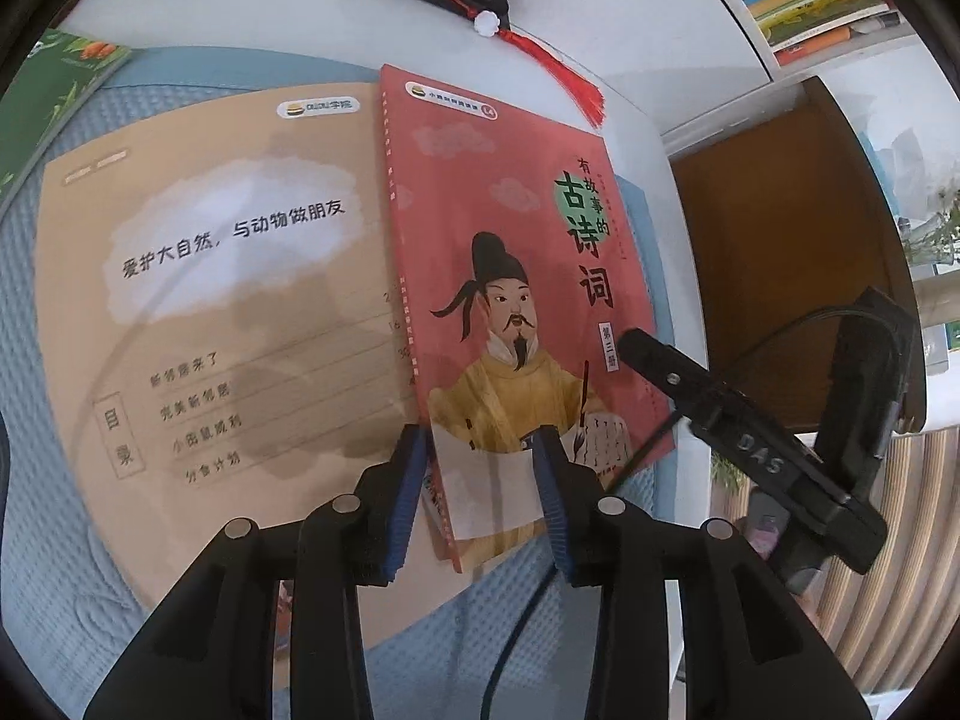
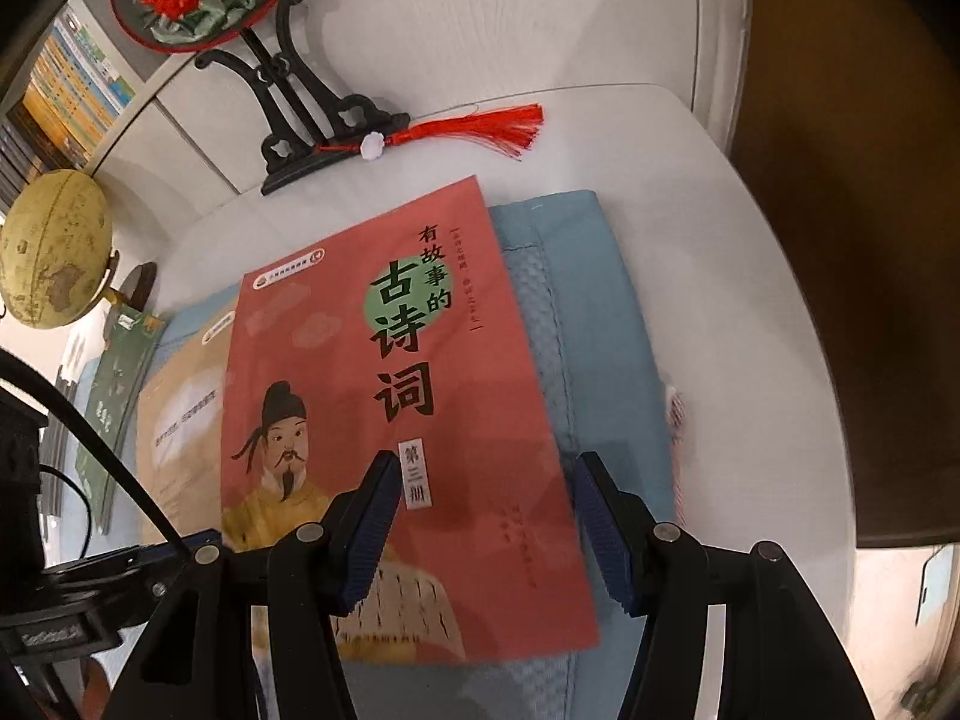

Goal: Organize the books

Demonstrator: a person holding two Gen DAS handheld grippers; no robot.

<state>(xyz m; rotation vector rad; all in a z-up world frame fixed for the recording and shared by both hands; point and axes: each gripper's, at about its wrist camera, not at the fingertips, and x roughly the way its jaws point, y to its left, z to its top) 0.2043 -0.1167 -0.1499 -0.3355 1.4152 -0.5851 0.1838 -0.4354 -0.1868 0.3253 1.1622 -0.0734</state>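
Left gripper (image 1: pixel 483 468) hangs over the lower edge of the red poetry book (image 1: pixel 504 276), jaws parted, pads either side of the cover's bottom strip but not visibly pinching it, so released, nothing held. Right gripper (image 2: pixel 486 516) sits over the same book's lower right corner, jaws spread wider, one pad above the cover and the other above the blue mat (image 2: pixel 600 324) beyond the book's edge, also empty. Red book lies flat on that mat, overlapping the right side of the tan book (image 1: pixel 210 276), which lies face up beside it; a green book (image 1: pixel 54 90) lies at the mat's far left. To do this step well, likely a pickup of the red book: slide one finger under the free edge where it overhangs the mat, close on the cover stack not a single page, lift level so the tan book beneath is not dragged. Wooden compartment (image 1: pixel 780 252) at the bench (image 1: pixel 636 48) edge looks open and empty from here, interior partly dark; white shelf (image 1: pixel 804 6) above it holds a row of shelved books. Fan stand (image 2: pixel 300 108) with red tassel (image 2: pixel 480 126) and globe (image 2: pixel 54 246) sit behind on the bench, clear of the mat.
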